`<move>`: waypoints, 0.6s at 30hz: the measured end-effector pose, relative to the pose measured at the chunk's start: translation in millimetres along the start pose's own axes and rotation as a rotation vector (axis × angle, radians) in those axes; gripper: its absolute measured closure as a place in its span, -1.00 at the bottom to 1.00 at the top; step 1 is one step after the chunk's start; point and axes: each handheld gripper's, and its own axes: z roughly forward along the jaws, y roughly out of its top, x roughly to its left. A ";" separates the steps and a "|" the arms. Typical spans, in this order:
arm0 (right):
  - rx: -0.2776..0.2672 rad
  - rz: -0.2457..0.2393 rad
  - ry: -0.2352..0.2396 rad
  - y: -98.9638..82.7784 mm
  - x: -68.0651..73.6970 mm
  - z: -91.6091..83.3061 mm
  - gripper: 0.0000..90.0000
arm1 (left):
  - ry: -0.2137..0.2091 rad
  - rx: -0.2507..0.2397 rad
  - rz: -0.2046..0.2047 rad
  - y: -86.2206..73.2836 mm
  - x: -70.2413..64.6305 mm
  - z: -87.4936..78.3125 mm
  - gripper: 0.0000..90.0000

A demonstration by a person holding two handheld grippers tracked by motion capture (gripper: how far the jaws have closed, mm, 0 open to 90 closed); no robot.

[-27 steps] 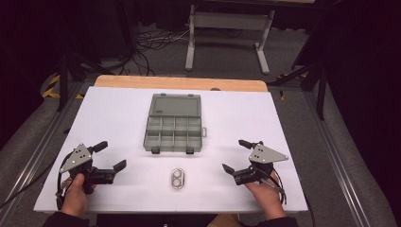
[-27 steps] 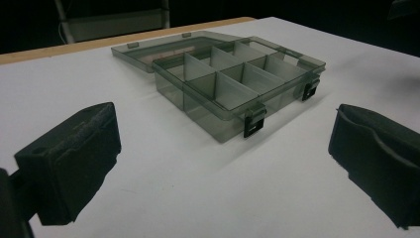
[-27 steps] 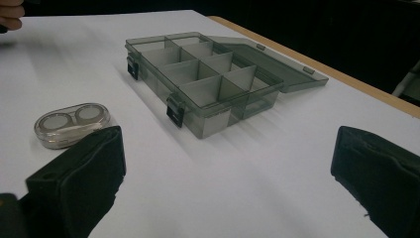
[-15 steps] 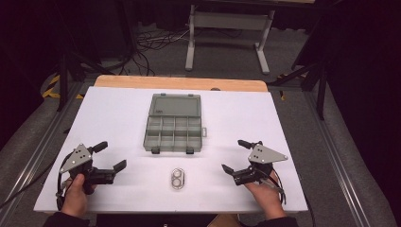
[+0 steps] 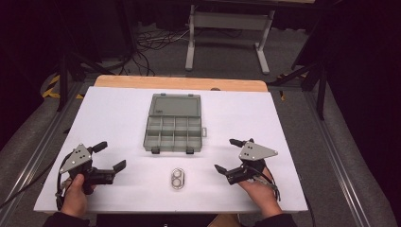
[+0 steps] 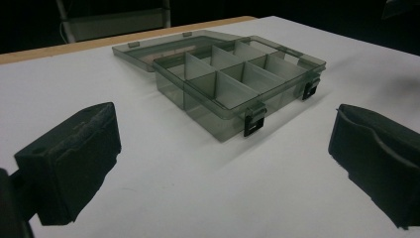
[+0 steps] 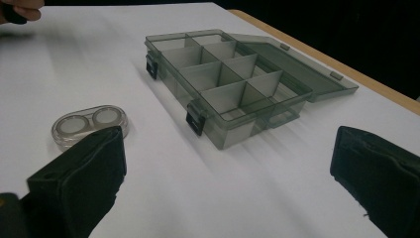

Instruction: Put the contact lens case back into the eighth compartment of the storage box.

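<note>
Grey compartment box [image 5: 174, 124] open, compartments bare — clear twin-well case [image 5: 178, 178] nearby.

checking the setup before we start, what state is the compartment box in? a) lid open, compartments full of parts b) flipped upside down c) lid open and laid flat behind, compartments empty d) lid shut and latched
c: the compartment box has its lid folded back flat on the table, and both gripper views look into bare compartments with nothing in them.

Open organiser box [image 5: 173, 128] and, seemingly, lens case [image 5: 178, 178] interrupt bare table [image 5: 113, 118]
</note>
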 end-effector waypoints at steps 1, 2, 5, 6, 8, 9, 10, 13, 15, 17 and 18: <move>0.002 0.000 0.003 1.5 0.7 1.4 -0.96 | -0.001 -0.002 0.001 0.2 0.1 -0.2 -0.99; 0.000 0.001 0.011 4.0 1.4 3.7 -0.96 | 0.001 -0.008 0.002 0.2 0.2 -0.1 -0.99; -0.009 -0.002 0.033 10.9 4.4 10.5 -0.96 | -0.001 -0.007 0.001 0.1 0.7 -0.4 -0.99; -0.009 -0.002 0.033 10.9 4.4 10.5 -0.96 | -0.001 -0.005 0.000 0.0 0.7 -0.5 -0.99; -0.010 -0.013 0.050 16.6 7.5 15.5 -0.96 | -0.001 -0.007 -0.001 0.1 0.6 -0.5 -0.99; -0.010 -0.013 0.050 16.6 7.5 15.5 -0.96 | -0.001 -0.007 -0.001 0.1 0.6 -0.5 -0.99; -0.011 -0.018 0.054 18.3 7.9 16.7 -0.96 | -0.001 -0.006 0.001 0.3 0.5 -0.5 -0.99; -0.019 -0.029 0.072 25.3 10.4 21.2 -0.96 | -0.001 -0.006 0.002 0.3 0.4 -0.4 -0.99; -0.020 -0.037 0.082 29.0 12.2 24.6 -0.96 | -0.001 -0.006 0.002 0.2 0.4 -0.3 -0.99; -0.018 -0.046 0.095 32.7 14.5 28.4 -0.96 | -0.001 -0.006 0.002 0.3 0.5 -0.4 -0.99; -0.018 -0.049 0.099 33.9 15.3 29.8 -0.96 | -0.001 -0.006 0.002 0.3 0.6 -0.4 -0.99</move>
